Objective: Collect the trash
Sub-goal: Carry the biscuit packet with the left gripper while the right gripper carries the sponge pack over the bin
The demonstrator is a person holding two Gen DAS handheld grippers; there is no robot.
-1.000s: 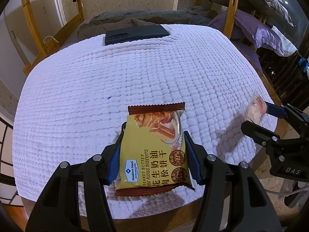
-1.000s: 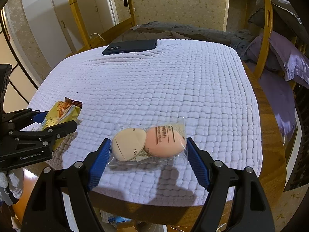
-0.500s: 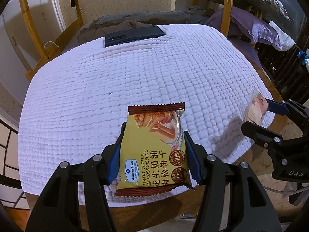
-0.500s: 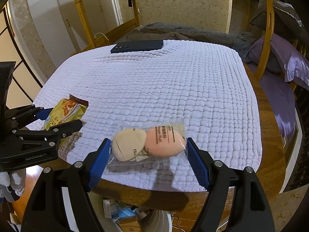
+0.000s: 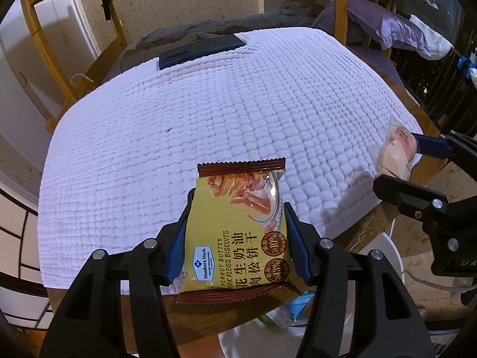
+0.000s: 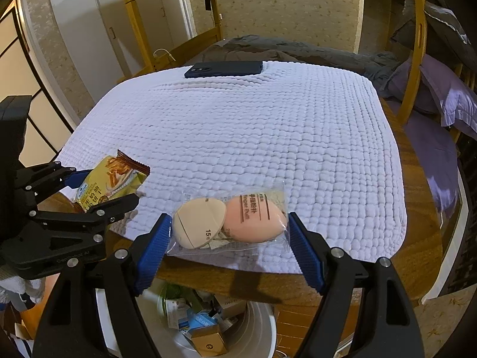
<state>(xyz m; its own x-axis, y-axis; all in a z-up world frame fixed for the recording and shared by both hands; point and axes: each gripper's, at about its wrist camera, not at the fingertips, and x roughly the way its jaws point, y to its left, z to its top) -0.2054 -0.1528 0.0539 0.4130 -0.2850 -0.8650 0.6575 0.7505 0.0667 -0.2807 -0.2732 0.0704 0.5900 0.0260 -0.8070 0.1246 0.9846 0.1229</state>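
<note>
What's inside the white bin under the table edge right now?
The white bin holds small cardboard boxes and blue-and-white packaging. Its deeper contents and left side are hidden by the right claw and the table edge.

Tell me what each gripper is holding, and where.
Left gripper clamps the biscuit packet by its side edges; right gripper clamps the sponge bag by its ends.

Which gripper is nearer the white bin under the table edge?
Right. The right gripper, holding the puff packet, is right above the white bin; the left gripper is off to its side.
</note>
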